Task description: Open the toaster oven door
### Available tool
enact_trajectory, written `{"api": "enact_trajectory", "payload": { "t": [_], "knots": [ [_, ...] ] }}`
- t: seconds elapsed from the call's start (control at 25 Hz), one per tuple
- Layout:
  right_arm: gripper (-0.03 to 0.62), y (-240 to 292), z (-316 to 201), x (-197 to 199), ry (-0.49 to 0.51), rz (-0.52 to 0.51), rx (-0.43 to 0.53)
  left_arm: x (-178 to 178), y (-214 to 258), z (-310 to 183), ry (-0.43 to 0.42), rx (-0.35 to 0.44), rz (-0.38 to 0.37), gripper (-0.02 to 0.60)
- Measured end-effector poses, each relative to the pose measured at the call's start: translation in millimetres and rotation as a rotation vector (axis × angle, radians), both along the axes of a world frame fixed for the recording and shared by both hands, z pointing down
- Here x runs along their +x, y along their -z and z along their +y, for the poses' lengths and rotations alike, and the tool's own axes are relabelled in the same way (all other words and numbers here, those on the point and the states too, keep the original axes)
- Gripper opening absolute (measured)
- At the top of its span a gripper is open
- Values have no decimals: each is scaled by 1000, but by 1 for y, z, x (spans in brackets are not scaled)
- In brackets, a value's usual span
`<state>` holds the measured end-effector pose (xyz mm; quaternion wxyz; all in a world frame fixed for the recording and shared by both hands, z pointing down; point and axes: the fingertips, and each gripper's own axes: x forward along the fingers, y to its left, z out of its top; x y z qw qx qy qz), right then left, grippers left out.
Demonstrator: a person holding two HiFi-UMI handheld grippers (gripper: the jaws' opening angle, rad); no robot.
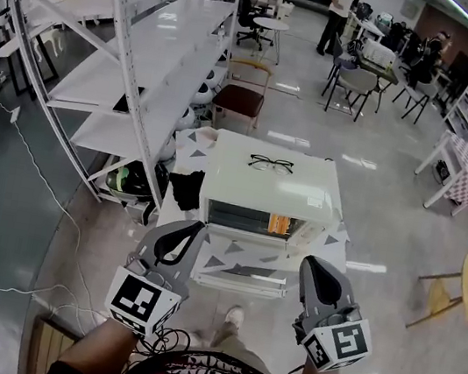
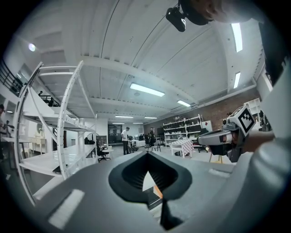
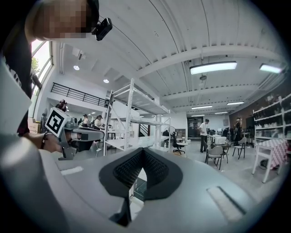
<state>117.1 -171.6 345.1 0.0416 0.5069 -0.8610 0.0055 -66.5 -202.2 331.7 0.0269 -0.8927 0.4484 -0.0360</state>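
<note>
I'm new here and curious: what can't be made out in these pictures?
Toaster oven door handle: head view, too small, seen from steeply above.
Same oven in gripper views: left tool and right tool hide all but a sliver.
Orange patch on front: head view, too small.

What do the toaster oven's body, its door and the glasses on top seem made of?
Toaster oven: likely painted sheet metal, cream, smooth with a soft sheen on the flat top. Its door: a dark pane, probably glass. Glasses: thin dark frame, plastic or metal; too small to tell.
</note>
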Motion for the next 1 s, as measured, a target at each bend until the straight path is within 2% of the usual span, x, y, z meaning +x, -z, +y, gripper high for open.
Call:
{"api": "enact_trajectory", "payload": {
  "t": [0.4,1.0],
  "knots": [
    [25,1,2,1,5,20,-3,9,-13,3,-22,-25,-4,1],
    [25,-9,-2,7,-11,16,-19,17,-24,2,-36,-22,-57,1]
  ]
}}
